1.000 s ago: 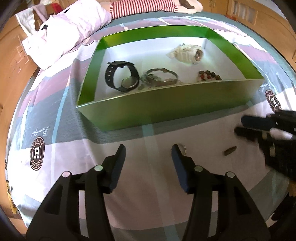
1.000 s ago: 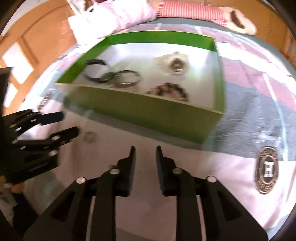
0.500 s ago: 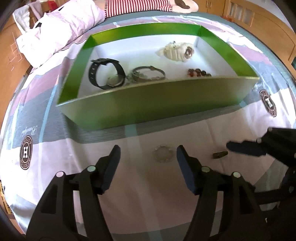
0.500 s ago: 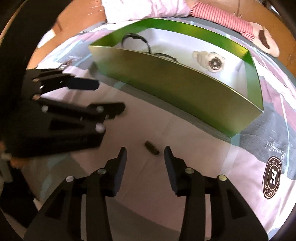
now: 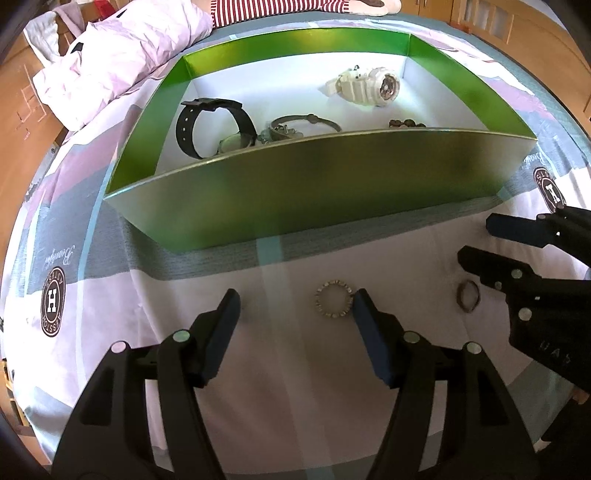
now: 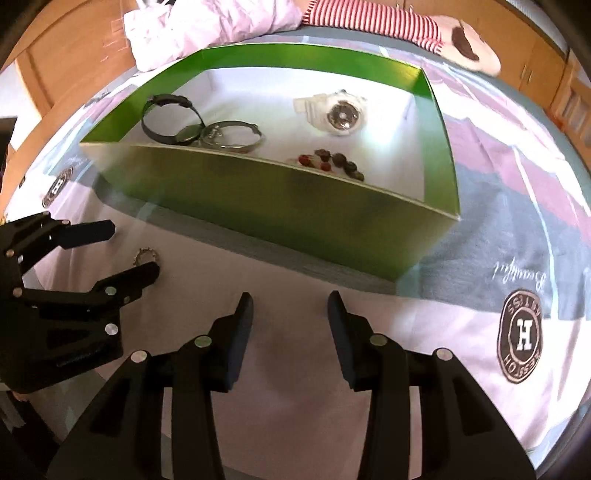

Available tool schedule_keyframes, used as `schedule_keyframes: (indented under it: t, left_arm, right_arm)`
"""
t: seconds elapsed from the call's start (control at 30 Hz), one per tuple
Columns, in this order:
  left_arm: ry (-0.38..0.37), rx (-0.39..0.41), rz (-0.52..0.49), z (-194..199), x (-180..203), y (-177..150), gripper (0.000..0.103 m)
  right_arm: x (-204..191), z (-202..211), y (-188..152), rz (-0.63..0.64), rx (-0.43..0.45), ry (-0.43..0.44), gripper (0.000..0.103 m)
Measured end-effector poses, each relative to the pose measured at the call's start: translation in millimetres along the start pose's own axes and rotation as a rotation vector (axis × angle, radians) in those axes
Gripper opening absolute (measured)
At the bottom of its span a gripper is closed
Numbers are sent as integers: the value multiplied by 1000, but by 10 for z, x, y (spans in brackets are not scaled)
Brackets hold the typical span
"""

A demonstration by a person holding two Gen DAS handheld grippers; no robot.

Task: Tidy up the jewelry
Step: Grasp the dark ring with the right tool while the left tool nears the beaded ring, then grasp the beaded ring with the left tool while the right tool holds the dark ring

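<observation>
A green box (image 5: 317,184) with a white floor stands on the bed. It holds a black watch (image 5: 210,125), a metal bangle (image 5: 306,123), a white watch (image 5: 365,86) and a dark bead bracelet (image 6: 332,162). A small silver beaded ring bracelet (image 5: 333,298) lies on the sheet in front of the box, between the tips of my open left gripper (image 5: 295,314). A dark ring (image 5: 467,295) lies to its right, just below my right gripper's fingers (image 5: 491,266). My right gripper (image 6: 290,317) is open and empty over bare sheet; the dark ring does not show in its view.
The patterned bedsheet (image 6: 517,328) carries round "H" logos. A pink pillow (image 5: 122,55) and a red-striped cloth (image 6: 373,22) lie behind the box. Wooden furniture (image 6: 55,55) edges the bed.
My left gripper has moved so the silver bracelet lies between its tips. My right gripper has opened wider and shifted; the dark ring has left its view and sits beside its fingers.
</observation>
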State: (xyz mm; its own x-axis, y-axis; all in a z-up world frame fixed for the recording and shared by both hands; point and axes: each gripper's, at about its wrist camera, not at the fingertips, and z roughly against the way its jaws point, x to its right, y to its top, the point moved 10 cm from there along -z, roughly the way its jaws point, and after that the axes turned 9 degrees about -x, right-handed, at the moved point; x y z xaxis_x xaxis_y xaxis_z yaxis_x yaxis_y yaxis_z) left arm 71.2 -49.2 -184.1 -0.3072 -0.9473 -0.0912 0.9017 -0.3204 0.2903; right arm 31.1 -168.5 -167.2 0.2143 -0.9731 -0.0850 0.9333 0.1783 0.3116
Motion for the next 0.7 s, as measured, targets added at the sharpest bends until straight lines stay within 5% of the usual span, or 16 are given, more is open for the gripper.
schedule_keyframes:
  t: [0.3, 0.47, 0.7]
  left_arm:
    - [30, 11, -13, -17, 32, 4, 69]
    - [25, 16, -24, -1, 60, -2, 60]
    - [44, 32, -59, 30, 138, -5, 50]
  right_arm:
    - [-165, -32, -37, 80, 18, -32, 43]
    - [-235, -31, -25, 108, 15, -15, 20]
    - [-306, -77, 41, 114, 12, 3, 16]
